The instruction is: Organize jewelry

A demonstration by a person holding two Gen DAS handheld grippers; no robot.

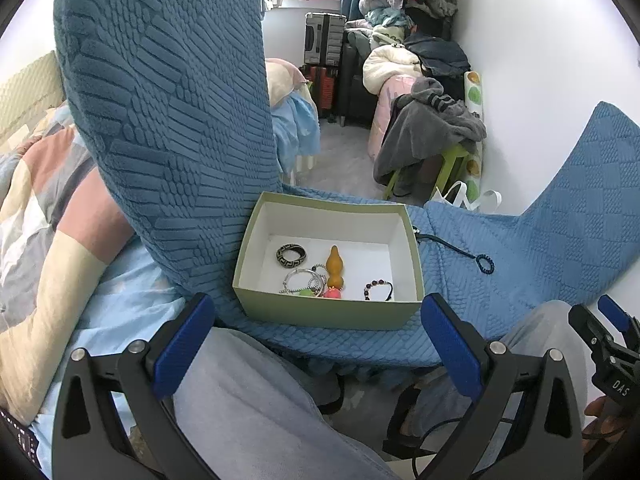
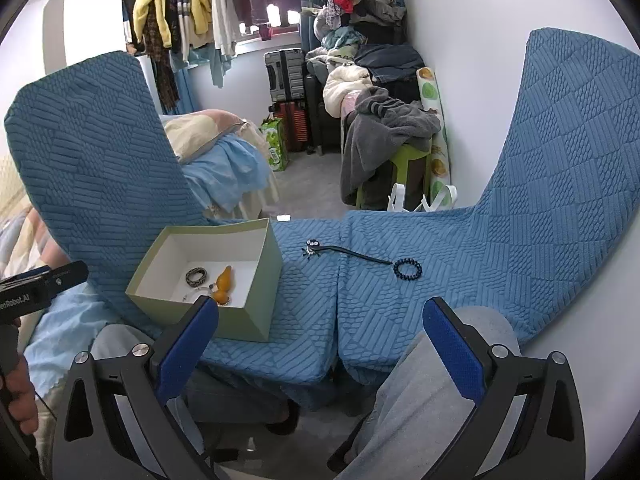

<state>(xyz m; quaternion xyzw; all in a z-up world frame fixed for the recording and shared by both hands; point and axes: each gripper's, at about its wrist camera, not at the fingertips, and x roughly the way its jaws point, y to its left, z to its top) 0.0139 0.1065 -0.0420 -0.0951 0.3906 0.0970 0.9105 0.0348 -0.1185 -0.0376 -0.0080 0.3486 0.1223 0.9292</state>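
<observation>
Right of the pale green cardboard box (image 2: 208, 280), the dark beaded bracelet (image 2: 407, 269) and black hairpin (image 2: 348, 252) could snag textured blue cover (image 2: 400, 320); left gripper (image 1: 320, 344) and right gripper (image 2: 320, 344) gape wide, empty.

Pretty cramped room: white walls (image 2: 472, 12), grey floor (image 2: 308, 184), and a window (image 2: 276, 16) glowing behind a rail of hanging clothes (image 2: 192, 4). Suitcases (image 2: 286, 76) stacked at the back, a green stool (image 2: 416, 160) buried under a grey blanket (image 2: 384, 132), blue textured cushions (image 2: 540, 220) up front.
</observation>
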